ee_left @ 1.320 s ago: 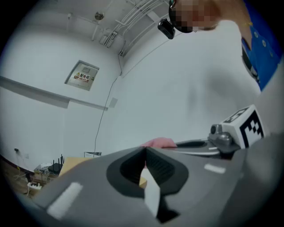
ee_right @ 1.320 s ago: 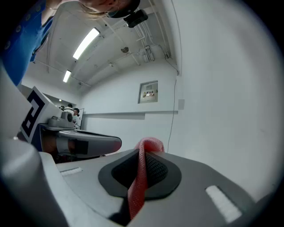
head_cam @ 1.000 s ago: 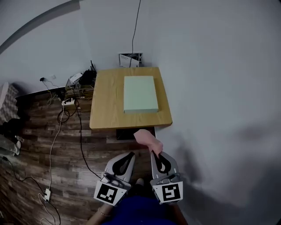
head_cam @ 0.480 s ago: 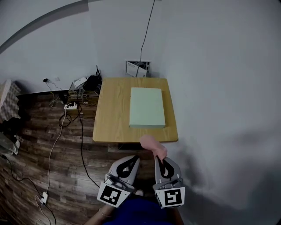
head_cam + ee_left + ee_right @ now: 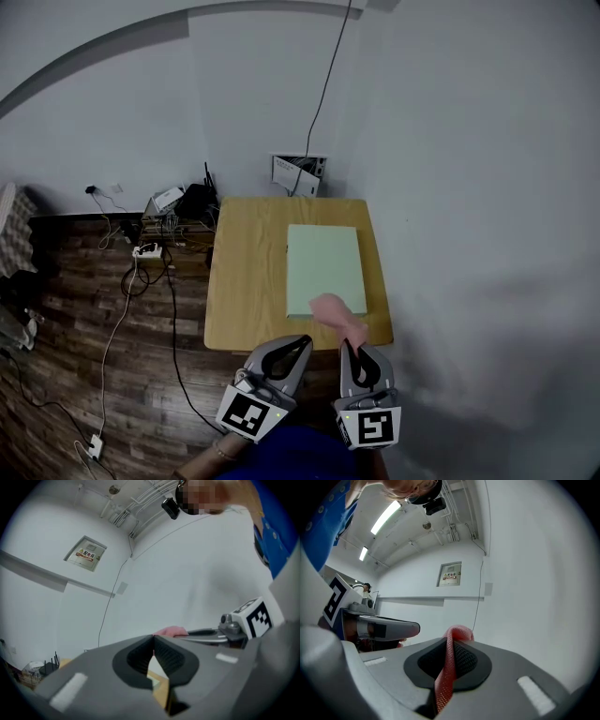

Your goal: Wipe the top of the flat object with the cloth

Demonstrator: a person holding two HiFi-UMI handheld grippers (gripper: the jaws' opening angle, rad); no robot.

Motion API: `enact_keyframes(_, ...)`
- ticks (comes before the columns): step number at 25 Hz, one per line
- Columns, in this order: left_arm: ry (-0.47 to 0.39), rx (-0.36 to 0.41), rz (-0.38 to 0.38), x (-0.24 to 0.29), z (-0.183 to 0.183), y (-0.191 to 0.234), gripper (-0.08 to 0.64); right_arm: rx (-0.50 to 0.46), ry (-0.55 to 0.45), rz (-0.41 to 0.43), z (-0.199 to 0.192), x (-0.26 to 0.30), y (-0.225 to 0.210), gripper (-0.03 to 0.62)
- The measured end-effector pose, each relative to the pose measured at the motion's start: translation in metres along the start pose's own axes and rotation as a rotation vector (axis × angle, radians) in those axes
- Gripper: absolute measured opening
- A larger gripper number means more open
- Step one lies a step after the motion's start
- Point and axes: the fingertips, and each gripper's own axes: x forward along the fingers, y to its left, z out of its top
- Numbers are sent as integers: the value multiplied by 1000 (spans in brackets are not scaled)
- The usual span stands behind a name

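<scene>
**Fig. — Both grippers at the table's near edge, cloth held in the right**

Since the earlier frames, both grippers have come forward. The pink cloth (image 5: 331, 313), which then hung short of the table's near edge, now shows in my head view in front of the near edge of the flat object (image 5: 323, 262).

The left gripper (image 5: 305, 340) has its jaws pressed together with nothing between them. It sits over the near edge of the table (image 5: 246, 281), left of its partner.

The right gripper (image 5: 348, 344) is clamped on the cloth. In the right gripper view a red-pink strip runs up between the ribbed pads and bunches above the tips. I cannot tell whether the cloth touches the flat object or hangs above it.

The flat object is pale green and rectangular. It lies on the table's right half, close to the right edge, with its long side running from the far edge toward the near edge.

A wall box (image 5: 300, 174) is mounted just beyond the table's far edge, and a cable (image 5: 323, 84) rises from it up the wall. A power strip (image 5: 145, 250) and loose leads lie on the wooden floor (image 5: 75, 328) off the table's left far corner.
</scene>
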Motion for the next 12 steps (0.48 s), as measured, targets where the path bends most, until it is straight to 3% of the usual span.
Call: enact_keyframes(12,27,3,-15,22,-4,71,3,-6,22,-38,0,72,-2,15)
